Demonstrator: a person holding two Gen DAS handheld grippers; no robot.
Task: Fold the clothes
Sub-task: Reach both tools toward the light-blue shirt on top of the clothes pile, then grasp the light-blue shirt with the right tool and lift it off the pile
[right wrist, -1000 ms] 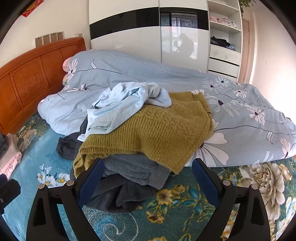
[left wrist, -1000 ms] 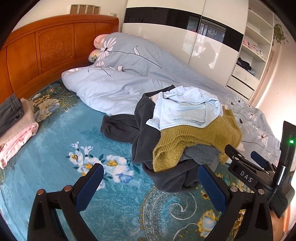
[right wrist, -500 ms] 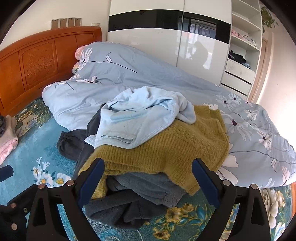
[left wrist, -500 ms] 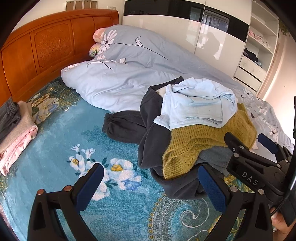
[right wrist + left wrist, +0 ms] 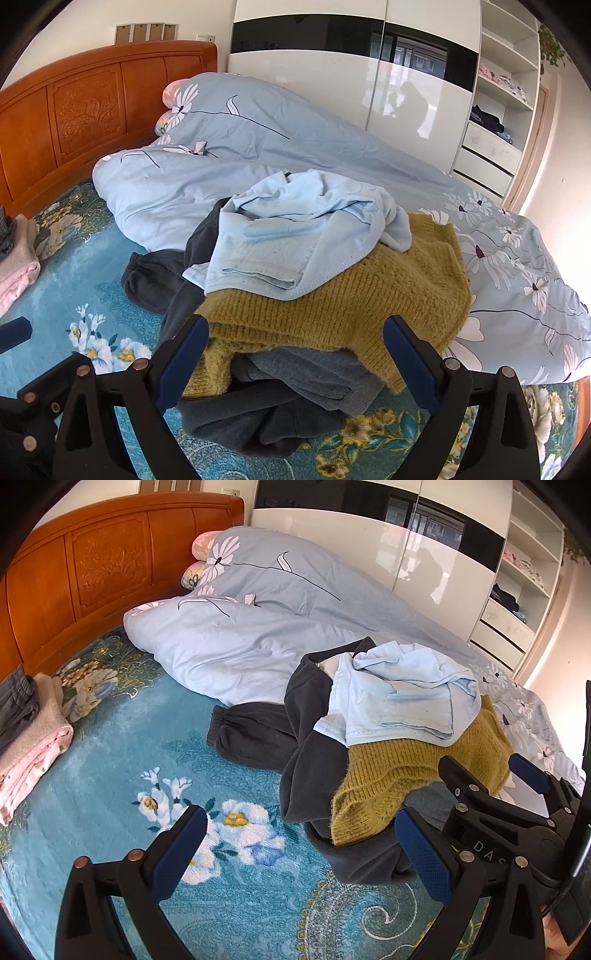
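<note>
Change: you had brought both grippers closer to the pile over the last second, and the right one had slid in beside the left.
Left gripper (image 5: 301, 843): you held it low over the teal bedspread (image 5: 110, 782), fingers spread wide, nothing between them.
Right gripper (image 5: 295, 354): you held it just in front of the pile, fingers also wide apart and empty; from the left camera it sat at the lower right (image 5: 487, 775), close to the yellow sweater.
Pile of clothes: it lay on the bedspread, leaning against the duvet.
Dark garment (image 5: 258, 417): at the bottom, nearest you, with a cuffed leg (image 5: 251, 731) trailing off to the left.
Grey garment (image 5: 314, 373): folded in just under the sweater.
Yellow sweater (image 5: 343, 306): across the middle of the pile.
Light blue shirt (image 5: 295, 236): crumpled on top.
Folded stack (image 5: 26, 727): pink and grey items well apart at the far left.
Duvet (image 5: 258, 627): pale blue with flowers, behind the pile.
Headboard (image 5: 92, 561): wooden, at the far end.
Wardrobe (image 5: 332, 85): white with a black band, beyond the bed.
</note>
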